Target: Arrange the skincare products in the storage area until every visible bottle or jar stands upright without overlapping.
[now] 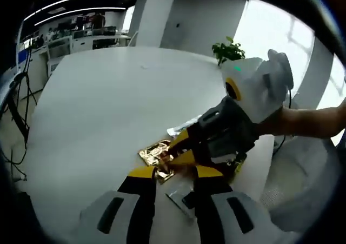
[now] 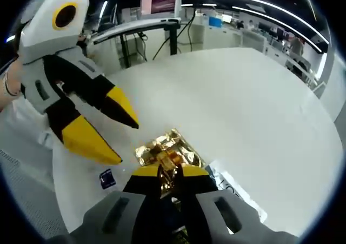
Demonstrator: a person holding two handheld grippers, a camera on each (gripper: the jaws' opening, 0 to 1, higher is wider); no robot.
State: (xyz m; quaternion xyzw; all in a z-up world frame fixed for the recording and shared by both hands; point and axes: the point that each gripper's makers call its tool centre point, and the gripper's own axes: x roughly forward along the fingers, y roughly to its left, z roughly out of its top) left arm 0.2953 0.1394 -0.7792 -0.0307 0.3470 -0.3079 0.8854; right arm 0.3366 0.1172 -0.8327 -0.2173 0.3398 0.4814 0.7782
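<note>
A crumpled gold foil packet lies on the white table near its edge. My right gripper is shut on the packet's near end, with gold foil showing between its yellow tips. In the left gripper view the right gripper reaches in from the right and pinches the same gold packet. My left gripper is open just short of the packet, over a clear sachet. Seen from the right gripper view, the left gripper hangs open to the left of the packet.
A clear printed sachet lies right of the gold packet and a small blue item to its left. A silvery wrapper lies beyond it. A potted plant stands at the table's far edge. A person's forearm holds the right gripper.
</note>
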